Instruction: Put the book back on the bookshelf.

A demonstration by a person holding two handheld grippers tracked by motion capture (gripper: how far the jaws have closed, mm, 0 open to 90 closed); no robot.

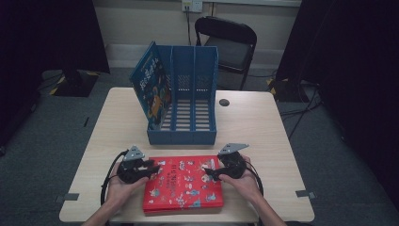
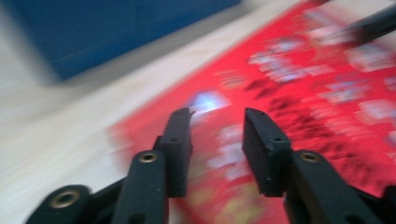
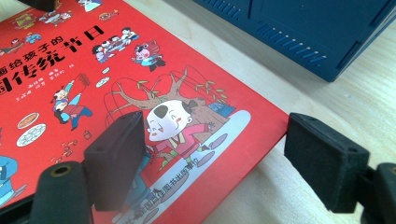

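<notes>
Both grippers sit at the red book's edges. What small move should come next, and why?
Probably close the right gripper on the red book's corner edge: its jaws stand open astride that corner, the book lies flat on the table, and the blue file rack behind has free slots. The left gripper, also open, hovers over the cover.

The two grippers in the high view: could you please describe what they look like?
Both the left gripper and the right gripper are black, with two blocky black jaws, brass-coloured rivets, a grey three-cornered plate on top and a black cable trailing behind. The forearms are bare, without sleeves.

The left gripper (image 2: 215,122) hovers, fingers parted, over the blurred red book (image 2: 327,88).
</notes>
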